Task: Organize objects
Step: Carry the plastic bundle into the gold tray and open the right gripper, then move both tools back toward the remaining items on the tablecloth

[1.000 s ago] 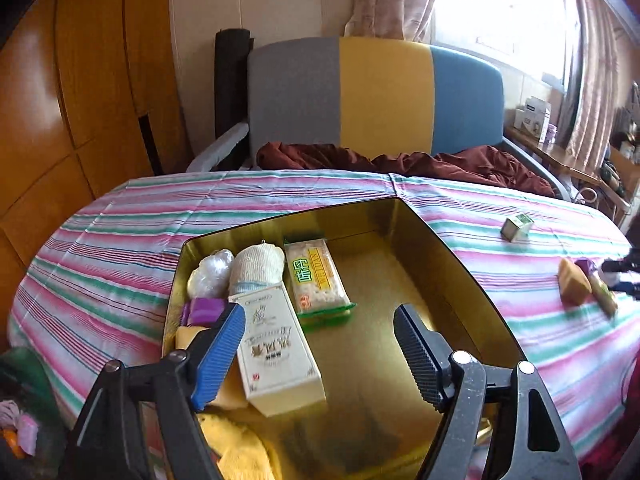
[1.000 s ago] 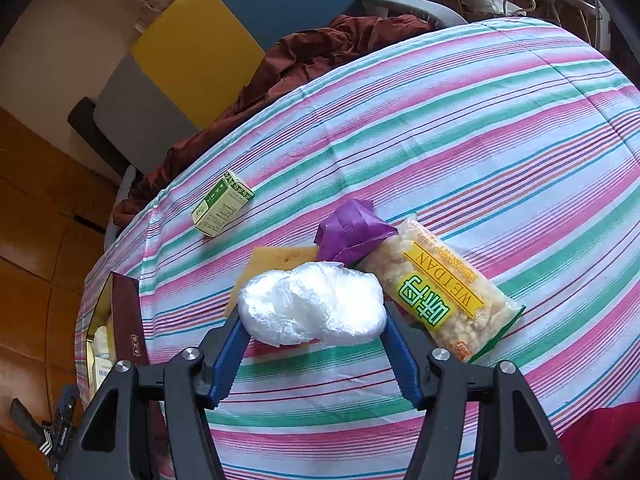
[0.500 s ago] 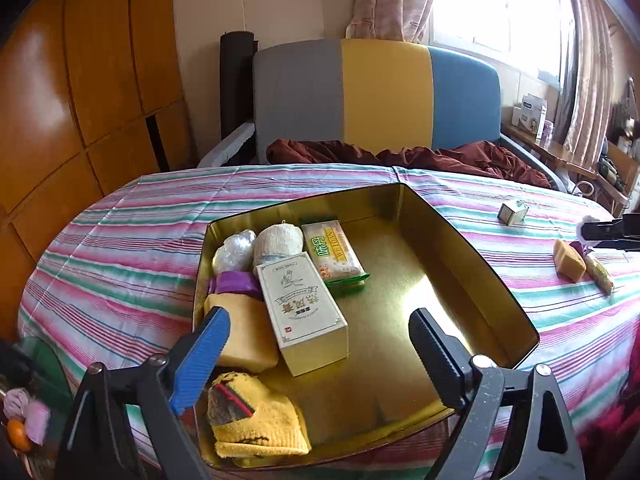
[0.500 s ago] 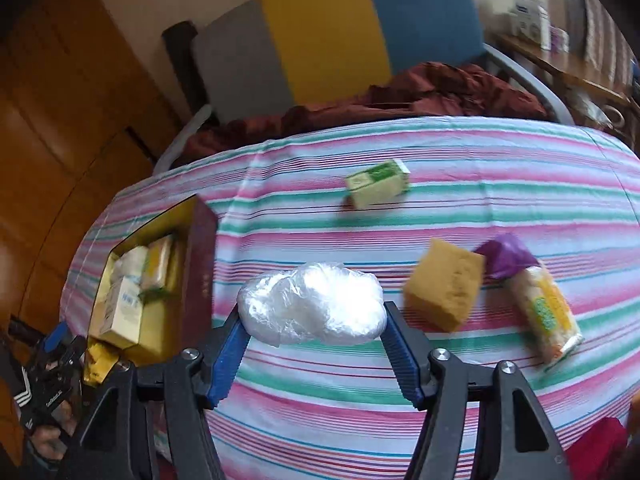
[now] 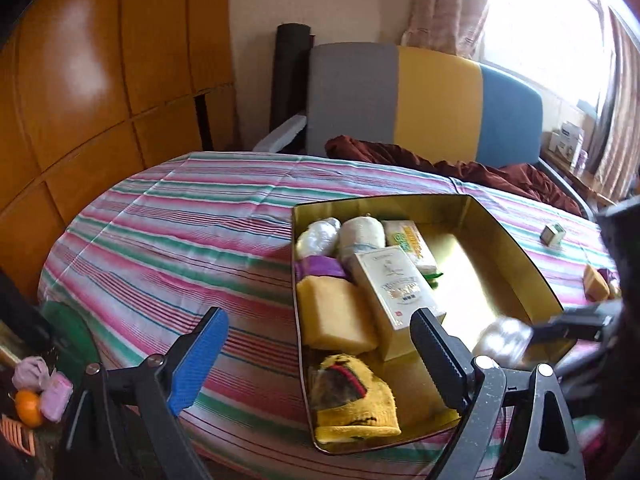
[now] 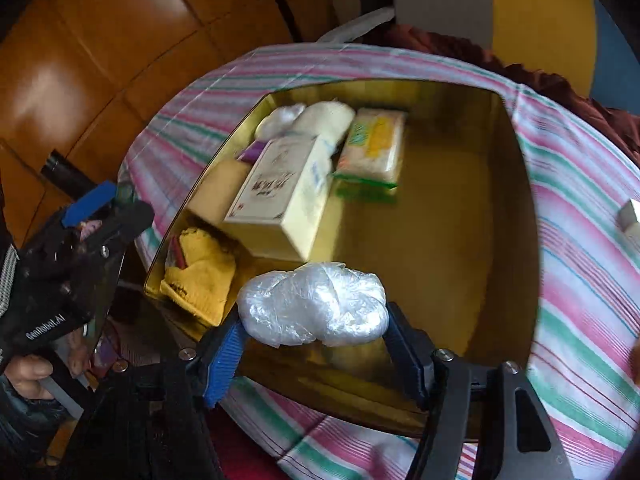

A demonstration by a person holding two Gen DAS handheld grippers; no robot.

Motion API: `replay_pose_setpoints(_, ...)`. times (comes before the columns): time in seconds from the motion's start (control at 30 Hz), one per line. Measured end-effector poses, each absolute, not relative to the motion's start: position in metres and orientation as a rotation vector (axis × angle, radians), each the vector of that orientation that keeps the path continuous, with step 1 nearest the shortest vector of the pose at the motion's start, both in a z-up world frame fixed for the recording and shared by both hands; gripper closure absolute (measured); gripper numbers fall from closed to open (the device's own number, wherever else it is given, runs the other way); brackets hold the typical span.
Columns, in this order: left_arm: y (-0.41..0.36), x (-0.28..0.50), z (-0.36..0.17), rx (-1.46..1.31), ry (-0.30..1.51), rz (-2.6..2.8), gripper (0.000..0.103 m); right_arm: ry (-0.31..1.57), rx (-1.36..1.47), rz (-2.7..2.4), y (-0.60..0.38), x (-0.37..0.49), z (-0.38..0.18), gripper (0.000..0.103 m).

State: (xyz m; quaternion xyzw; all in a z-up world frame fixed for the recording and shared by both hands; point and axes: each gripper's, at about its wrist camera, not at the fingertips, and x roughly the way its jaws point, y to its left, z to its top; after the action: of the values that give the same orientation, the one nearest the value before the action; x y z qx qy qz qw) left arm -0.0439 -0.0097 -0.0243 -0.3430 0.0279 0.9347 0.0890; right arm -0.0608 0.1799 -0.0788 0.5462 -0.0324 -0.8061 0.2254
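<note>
A crumpled white plastic bundle (image 6: 312,300) sits between the pads of my right gripper (image 6: 314,314), just over the near edge of the gold tin (image 6: 512,184). Both pads touch the bundle while the jaws are opening. Along the tin's left side lie a white box (image 6: 276,196), a snack packet (image 6: 372,148) and a yellow cloth (image 6: 200,276). My left gripper (image 5: 318,314) stands open with nothing in it, near the tin's (image 5: 516,240) left front corner. In the left wrist view the bundle (image 5: 500,340) shows blurred at the right.
A small green box (image 5: 552,235) and a yellow sponge (image 5: 595,282) lie on the striped tablecloth (image 5: 180,240) right of the tin. A grey, yellow and blue chair (image 5: 432,100) stands behind the table. Wooden cabinets (image 5: 100,80) line the left.
My right gripper carried the bundle leftwards from the loose items to above the tin, rolling on the way. My left gripper opened wider and drew back to the left of the tin.
</note>
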Motion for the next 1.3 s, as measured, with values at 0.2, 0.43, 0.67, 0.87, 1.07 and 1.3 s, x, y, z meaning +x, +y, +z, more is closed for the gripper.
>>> replay_pose_setpoints(0.2, -0.010, -0.045, -0.031, -1.038, 0.097, 2.786, 0.009, -0.170, 1.478, -2.157, 0.164, -0.057, -0.091, 0.010)
replay_pose_setpoints(0.43, -0.007, -0.043, -0.031, -1.019, 0.117, 2.799, 0.007, -0.148, 1.413, -2.340, 0.196, -0.040, -0.068, 0.010)
replay_pose_setpoints(0.67, -0.002, -0.037, -0.026, -0.960, 0.149, 2.844, 0.001, -0.157, 1.372, -2.626, 0.267, -0.025, -0.039, 0.010)
replay_pose_setpoints(0.87, 0.002, -0.035, -0.025, -0.963, 0.154, 2.830, 0.001, -0.206, 1.452, -2.834, 0.344, -0.020, -0.028, 0.010)
replay_pose_setpoints(1.07, 0.012, -0.030, -0.022, -0.946, 0.168, 2.805, 0.001, -0.327, 1.486, -3.048, 0.430, -0.016, -0.012, 0.010)
replay_pose_setpoints(1.3, 0.038, -0.021, -0.011, -0.891, 0.203, 2.684, 0.001, -0.502, 1.515, -3.312, 0.531, -0.008, -0.018, 0.010)
